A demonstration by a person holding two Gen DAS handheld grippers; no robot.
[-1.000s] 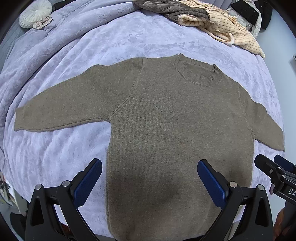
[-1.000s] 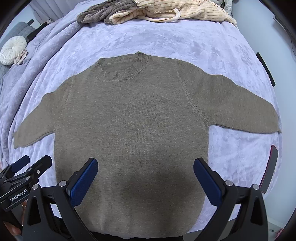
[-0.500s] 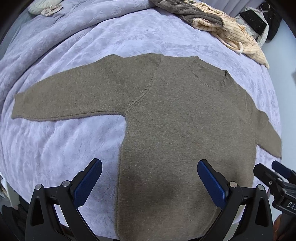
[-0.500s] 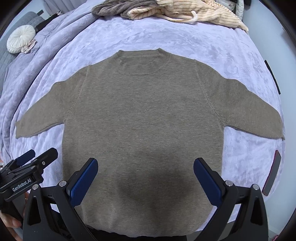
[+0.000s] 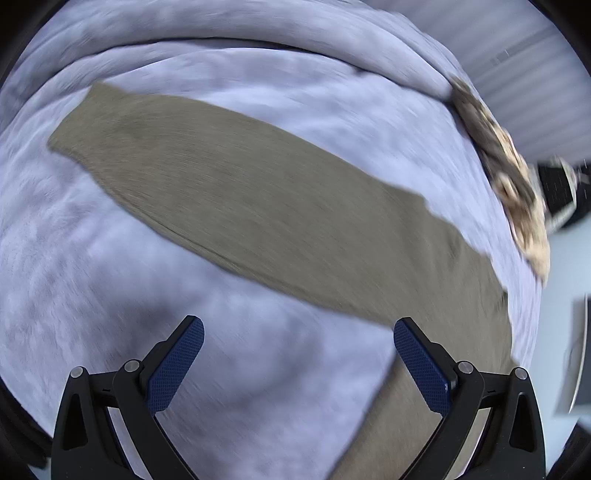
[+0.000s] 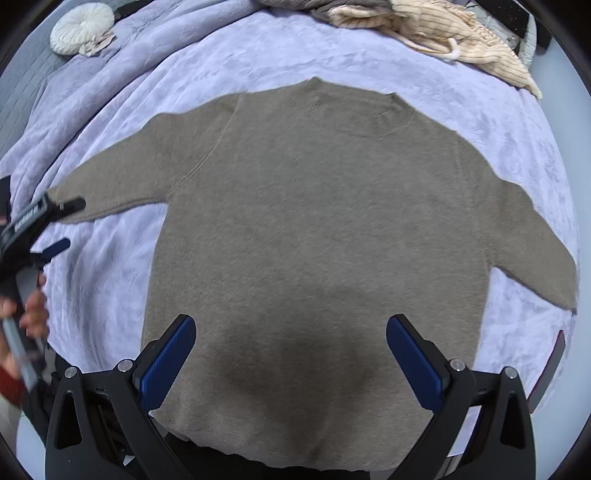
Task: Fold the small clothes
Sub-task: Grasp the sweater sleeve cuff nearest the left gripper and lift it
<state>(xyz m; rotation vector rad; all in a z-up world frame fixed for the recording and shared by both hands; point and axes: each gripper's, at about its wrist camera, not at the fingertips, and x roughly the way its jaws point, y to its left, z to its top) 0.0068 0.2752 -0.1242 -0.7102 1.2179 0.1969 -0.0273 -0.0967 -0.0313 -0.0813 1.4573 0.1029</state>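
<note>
A small olive-brown knit sweater lies flat, front up, on a lavender bedspread, sleeves spread. My right gripper is open and empty above the sweater's lower body. My left gripper is open and empty over bare bedspread, just below the sweater's left sleeve, which runs diagonally across its blurred view. The left gripper also shows in the right wrist view next to the left sleeve's cuff, with a hand on its handle.
A pile of cream ribbed and grey-brown clothes lies at the bed's far edge; it also shows in the left wrist view. A round white cushion sits at the far left. The bed edge is near on the right.
My left gripper has swung left, from over the sweater's body to the left sleeve near its cuff; its view is motion-blurred. My right gripper has shifted slightly left. Both stay open.
</note>
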